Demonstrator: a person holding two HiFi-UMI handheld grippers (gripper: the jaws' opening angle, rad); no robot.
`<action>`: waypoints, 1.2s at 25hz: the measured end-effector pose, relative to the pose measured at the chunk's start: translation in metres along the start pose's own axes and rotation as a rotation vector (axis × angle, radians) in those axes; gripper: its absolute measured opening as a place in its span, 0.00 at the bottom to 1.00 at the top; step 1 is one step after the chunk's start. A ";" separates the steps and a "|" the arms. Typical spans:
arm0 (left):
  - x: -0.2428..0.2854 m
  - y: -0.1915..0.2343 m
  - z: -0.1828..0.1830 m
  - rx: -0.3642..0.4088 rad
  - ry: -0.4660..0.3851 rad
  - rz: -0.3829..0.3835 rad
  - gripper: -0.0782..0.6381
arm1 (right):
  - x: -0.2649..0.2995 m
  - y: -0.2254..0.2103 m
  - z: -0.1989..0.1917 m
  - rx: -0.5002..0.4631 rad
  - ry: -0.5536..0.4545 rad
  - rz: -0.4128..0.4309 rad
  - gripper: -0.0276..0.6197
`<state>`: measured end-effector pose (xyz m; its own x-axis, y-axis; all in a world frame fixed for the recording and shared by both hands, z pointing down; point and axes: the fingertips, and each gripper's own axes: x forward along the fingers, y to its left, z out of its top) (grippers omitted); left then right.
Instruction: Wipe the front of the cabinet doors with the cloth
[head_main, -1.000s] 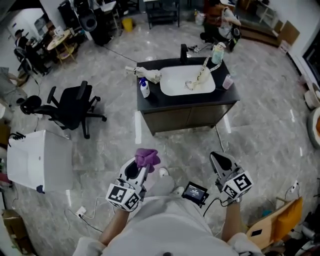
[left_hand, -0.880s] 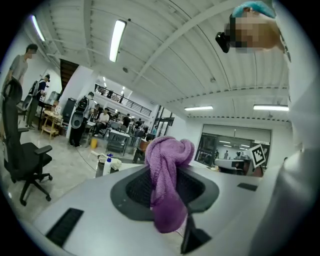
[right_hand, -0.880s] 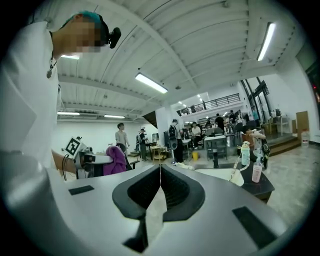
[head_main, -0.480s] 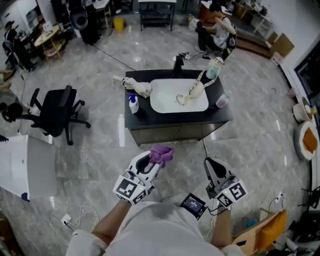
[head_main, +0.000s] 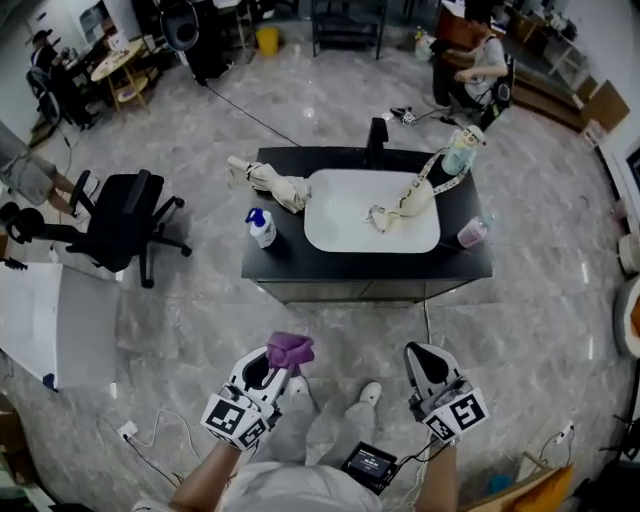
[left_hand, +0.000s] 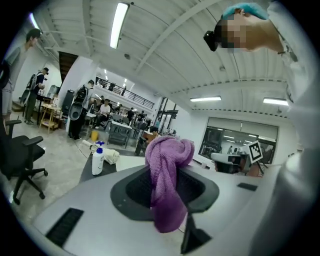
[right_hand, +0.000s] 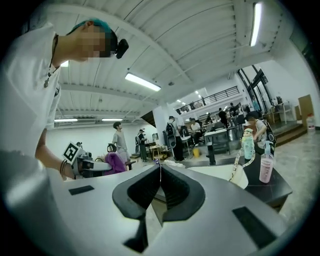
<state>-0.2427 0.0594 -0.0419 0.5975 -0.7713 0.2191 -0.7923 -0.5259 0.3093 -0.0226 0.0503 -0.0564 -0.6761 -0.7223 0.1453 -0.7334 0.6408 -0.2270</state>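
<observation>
Your left gripper (head_main: 272, 365) sits at 7 o'clock in the head view, jaws clamped on the purple cloth (head_main: 290, 350); the cloth bunches above the jaw tips, and in the left gripper view one fold hangs down between them. Your right gripper (head_main: 428, 362) sits at 5 o'clock, jaws pressed together tip to tip, nothing held; both grippers are over grey marble floor (head_main: 200, 330).

The cabinet doors (head_main: 365, 291) show as a narrow dark strip under the black counter, at 12 o'clock from the grippers and well apart from them; the cloth touches no door.

On the counter: white basin (head_main: 372, 212) at centre; spray bottle (head_main: 260, 228) at its 9 o'clock; rolled beige towel (head_main: 270, 180) at 10 o'clock; pink cup (head_main: 470, 233) at 4 o'clock. A black office chair (head_main: 125, 225) stands at 9 o'clock of the cabinet.
</observation>
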 end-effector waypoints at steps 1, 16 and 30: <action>0.009 -0.005 -0.008 -0.003 0.004 0.004 0.27 | 0.002 -0.010 -0.011 0.000 0.019 0.004 0.09; 0.190 -0.025 -0.163 -0.031 -0.014 0.099 0.27 | 0.004 -0.141 -0.179 0.096 0.146 0.035 0.09; 0.293 0.034 -0.289 -0.001 -0.007 0.165 0.27 | 0.057 -0.197 -0.311 0.135 0.184 0.015 0.09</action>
<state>-0.0591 -0.0807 0.3000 0.4580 -0.8499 0.2607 -0.8797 -0.3912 0.2703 0.0613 -0.0368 0.2960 -0.6978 -0.6450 0.3116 -0.7151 0.6021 -0.3551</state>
